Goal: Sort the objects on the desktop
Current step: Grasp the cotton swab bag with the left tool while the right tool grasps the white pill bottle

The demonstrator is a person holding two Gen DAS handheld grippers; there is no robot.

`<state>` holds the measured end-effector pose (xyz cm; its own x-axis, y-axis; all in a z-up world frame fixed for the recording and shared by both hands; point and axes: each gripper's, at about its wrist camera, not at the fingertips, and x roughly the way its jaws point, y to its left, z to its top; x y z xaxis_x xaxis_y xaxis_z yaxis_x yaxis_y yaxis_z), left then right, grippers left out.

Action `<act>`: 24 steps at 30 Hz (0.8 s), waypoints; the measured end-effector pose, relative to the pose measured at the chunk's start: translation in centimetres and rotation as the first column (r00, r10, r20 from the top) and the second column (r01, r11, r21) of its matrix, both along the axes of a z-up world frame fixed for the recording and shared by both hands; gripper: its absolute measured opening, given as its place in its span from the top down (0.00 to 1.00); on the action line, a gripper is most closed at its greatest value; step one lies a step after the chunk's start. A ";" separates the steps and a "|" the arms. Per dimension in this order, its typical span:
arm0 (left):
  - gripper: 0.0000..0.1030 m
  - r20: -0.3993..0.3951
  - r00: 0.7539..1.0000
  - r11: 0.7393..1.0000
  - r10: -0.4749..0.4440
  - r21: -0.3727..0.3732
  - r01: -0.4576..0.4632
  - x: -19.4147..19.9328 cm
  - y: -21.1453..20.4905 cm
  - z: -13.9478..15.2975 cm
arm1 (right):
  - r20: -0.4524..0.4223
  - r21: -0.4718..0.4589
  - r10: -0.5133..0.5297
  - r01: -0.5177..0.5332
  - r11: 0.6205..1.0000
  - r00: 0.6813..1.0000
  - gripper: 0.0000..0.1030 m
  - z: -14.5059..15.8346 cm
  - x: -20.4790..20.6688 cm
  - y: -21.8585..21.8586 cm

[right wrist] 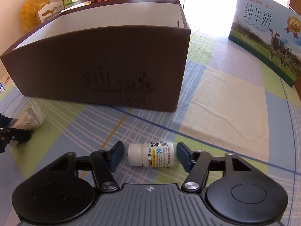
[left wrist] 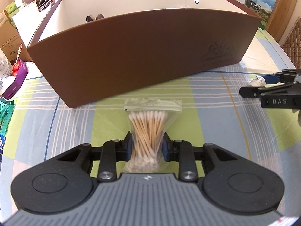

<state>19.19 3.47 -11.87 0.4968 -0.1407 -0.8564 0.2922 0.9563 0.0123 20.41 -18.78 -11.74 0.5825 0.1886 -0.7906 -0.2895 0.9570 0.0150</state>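
A clear bag of cotton swabs (left wrist: pixel 147 130) lies on the checked tablecloth in front of a big brown box (left wrist: pixel 131 56). My left gripper (left wrist: pixel 147 146) is shut on the bag, its blue pads pinching the bundle. In the right wrist view a small white pill bottle (right wrist: pixel 151 153) lies on its side between the blue pads of my right gripper (right wrist: pixel 150 155), which is open with gaps on both sides. The brown box (right wrist: pixel 105 66) stands just beyond. The bag also shows at the left of the right wrist view (right wrist: pixel 28 117).
A milk carton box (right wrist: pixel 267 37) stands at the back right. Packets, a purple box (left wrist: pixel 16 81) and other clutter lie at the table's left edge. A chair back (left wrist: pixel 293 43) stands at the right. The brown box holds some small items (left wrist: pixel 94 17).
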 end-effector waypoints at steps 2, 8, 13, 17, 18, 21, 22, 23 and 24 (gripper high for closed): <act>0.75 0.000 1.000 1.000 0.001 0.001 -0.001 0.0 0.0 0.0 | 0.001 0.002 0.000 0.000 1.000 1.000 0.55 0.1 0.0 -0.1; 0.75 -0.001 1.000 1.000 -0.008 0.009 0.008 -0.3 -0.3 0.2 | 0.000 -0.004 -0.003 0.003 1.000 1.000 0.57 0.1 -0.5 0.1; 0.76 -0.002 1.000 1.000 -0.018 0.011 0.018 -0.9 -0.5 0.2 | -0.008 -0.005 0.010 -0.010 1.000 1.000 0.57 0.1 -0.9 0.1; 0.76 -0.005 1.000 1.000 -0.027 0.008 0.027 -1.4 -0.7 0.2 | -0.018 -0.009 0.026 -0.026 1.000 1.000 0.57 0.2 -1.6 0.4; 0.76 -0.006 1.000 1.000 -0.029 0.007 0.029 -1.6 -0.8 0.3 | -0.021 -0.011 0.030 -0.031 0.999 0.999 0.57 0.2 -2.1 0.6; 0.77 -0.009 0.999 0.999 -0.039 0.003 0.039 -2.2 -1.0 0.3 | -0.032 -0.014 0.043 -0.043 0.999 0.999 0.57 0.3 -3.0 1.1; 0.77 -0.011 0.999 0.999 -0.040 0.002 0.040 -2.4 -1.1 0.3 | -0.036 -0.015 0.048 -0.048 0.999 0.998 0.57 0.3 -3.2 1.2; 0.77 -0.012 0.999 0.999 -0.041 -0.001 0.041 -2.5 -1.1 0.3 | -0.039 -0.016 0.052 -0.053 0.998 0.998 0.57 0.3 -3.4 1.3; 0.77 -0.014 0.999 0.999 -0.042 -0.004 0.042 -2.7 -1.1 0.3 | -0.042 -0.016 0.057 -0.058 0.998 0.997 0.57 0.3 -3.6 1.4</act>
<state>16.46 2.32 -11.53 0.4782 -0.1645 -0.8627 0.3322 0.9432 0.0043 16.76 -17.36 -11.40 0.5373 0.2073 -0.8175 -0.3436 0.9391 0.0124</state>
